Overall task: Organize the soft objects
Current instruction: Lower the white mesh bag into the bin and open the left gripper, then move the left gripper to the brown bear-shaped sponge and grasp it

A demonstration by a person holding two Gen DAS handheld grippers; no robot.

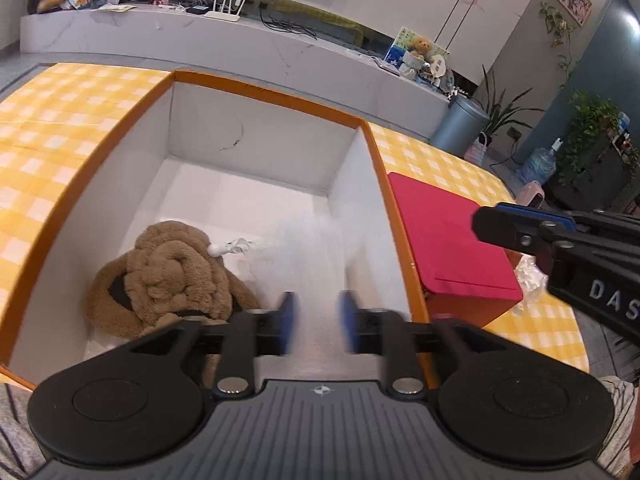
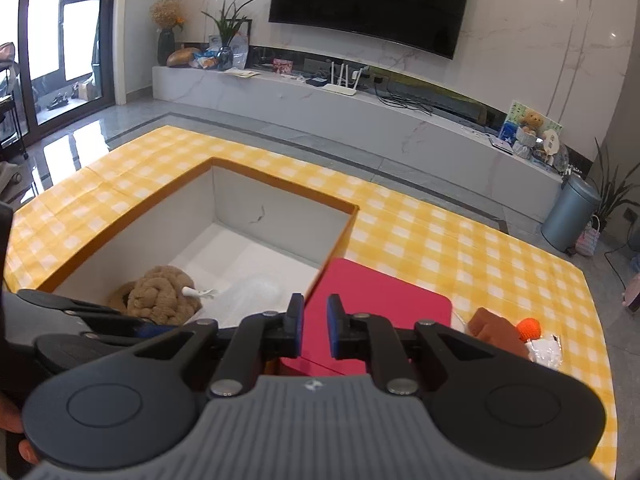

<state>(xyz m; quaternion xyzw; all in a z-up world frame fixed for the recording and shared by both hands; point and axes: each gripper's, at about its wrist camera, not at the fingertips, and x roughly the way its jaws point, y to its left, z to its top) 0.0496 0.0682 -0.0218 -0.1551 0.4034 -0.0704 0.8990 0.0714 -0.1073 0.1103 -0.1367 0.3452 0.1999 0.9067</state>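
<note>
The step in hand looks like a drop-off: the left gripper [image 1: 316, 322] hangs over the open orange-rimmed box [image 1: 272, 92], its jaws parted with nothing pressed between them, and a blurred white translucent bundle [image 1: 304, 236], perhaps plastic wrap or a bag, shows in the middle of the left wrist view, inside the box; whether it is falling or already lying on the floor of the box cannot be told. Lower left in that box lies one brown plush toy [image 1: 168, 276], with one small white piece [image 1: 230, 247] touching its upper right edge. The right gripper [image 2: 314, 330] sits above the near edge of the red lid [image 2: 384, 292], which lies just beside the box's right wall; a narrow gap shows between its jaws, which read as closed on nothing. Judging by what is left outside, the next move calls for the right gripper to swing toward the lower right of its own view, where the remaining soft things sit on the yellow checked surface [image 2: 460, 248]: one brown soft item [image 2: 494, 326], one orange knitted ball [image 2: 528, 329] touching it, and one crinkled clear-white wrapper [image 2: 546, 354] just below. It would need to open before descending. Counted: two grippers, one box, one lid, three things in the box, three still outside.
</note>
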